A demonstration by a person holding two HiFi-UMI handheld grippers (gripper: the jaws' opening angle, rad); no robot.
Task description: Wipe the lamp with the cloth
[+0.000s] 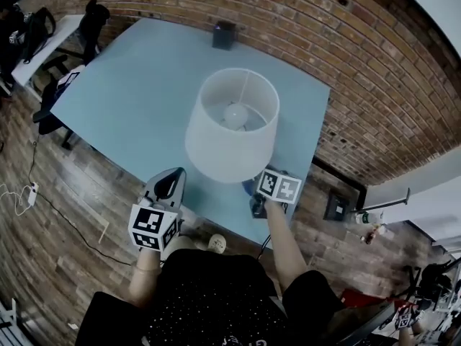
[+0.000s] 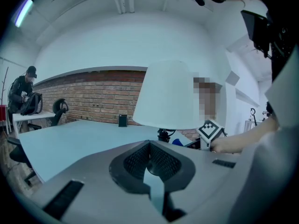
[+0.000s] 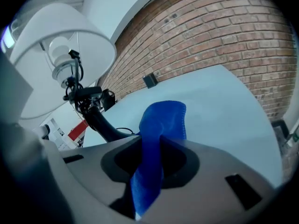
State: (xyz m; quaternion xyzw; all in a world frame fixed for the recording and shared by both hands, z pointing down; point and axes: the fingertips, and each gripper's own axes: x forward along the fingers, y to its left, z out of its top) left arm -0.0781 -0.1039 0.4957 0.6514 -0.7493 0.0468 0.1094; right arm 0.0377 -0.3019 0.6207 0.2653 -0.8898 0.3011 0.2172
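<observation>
The lamp has a white drum shade (image 1: 232, 125) and stands near the front right of the light blue table (image 1: 144, 99). From below, the right gripper view shows its shade (image 3: 56, 55), the bulb and the bent black stem (image 3: 96, 120). My right gripper (image 3: 156, 143) is shut on a blue cloth (image 3: 164, 118), which sticks up past the jaws. It sits low by the lamp's base, under the shade's front right rim (image 1: 258, 193). My left gripper (image 1: 170, 182) is shut and holds nothing, front left of the lamp (image 2: 170, 94).
A small black box (image 1: 224, 34) stands at the table's far edge by the brick wall (image 1: 346, 63). Office chairs (image 1: 50, 107) and a white desk with a person (image 2: 23, 94) are off to the left. A power strip (image 1: 29, 193) lies on the wooden floor.
</observation>
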